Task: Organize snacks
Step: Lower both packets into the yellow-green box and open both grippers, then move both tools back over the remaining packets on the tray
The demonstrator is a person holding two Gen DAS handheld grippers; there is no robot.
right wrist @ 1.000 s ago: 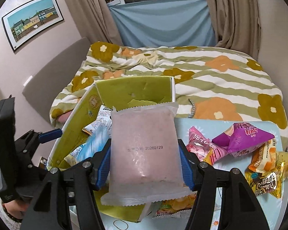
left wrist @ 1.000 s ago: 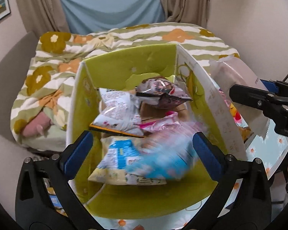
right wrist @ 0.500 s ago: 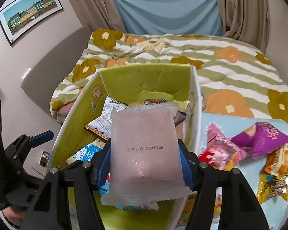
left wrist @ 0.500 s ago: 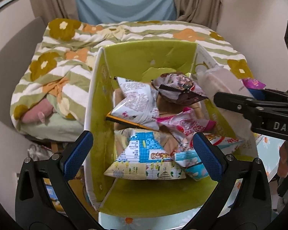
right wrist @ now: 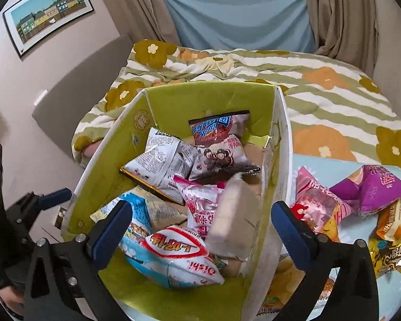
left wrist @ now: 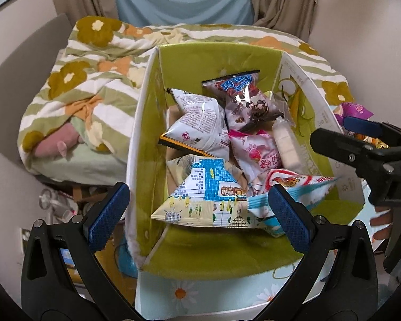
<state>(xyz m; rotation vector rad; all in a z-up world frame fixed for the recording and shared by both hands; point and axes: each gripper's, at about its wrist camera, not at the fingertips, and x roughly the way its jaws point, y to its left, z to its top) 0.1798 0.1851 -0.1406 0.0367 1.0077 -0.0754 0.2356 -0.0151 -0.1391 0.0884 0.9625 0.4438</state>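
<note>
A green-lined cardboard box (left wrist: 136,144) (right wrist: 282,139) holds several snack bags. My right gripper (right wrist: 201,219) hovers over the box's near right side, its jaws opening wide. The pale pink packet (right wrist: 235,219) is blurred below them, free of the pads and dropping into the box. In the left wrist view that packet (left wrist: 284,144) lies against the right wall. My left gripper (left wrist: 197,206) is open and holds nothing, above the box's near edge over a blue and white bag (left wrist: 200,200). The right gripper (left wrist: 361,144) shows at that view's right edge.
More snacks lie on the pale blue table right of the box: a pink bag (right wrist: 318,200), a purple bag (right wrist: 371,187) and yellow packets (right wrist: 390,254). A bed with a flowered striped cover (right wrist: 320,80) stands behind. The left gripper (right wrist: 48,198) is left of the box.
The right gripper's jaws have spread and let go of the pale pink packet, which has fallen into the box. Both grippers have come closer over the box and a little lower.
</note>
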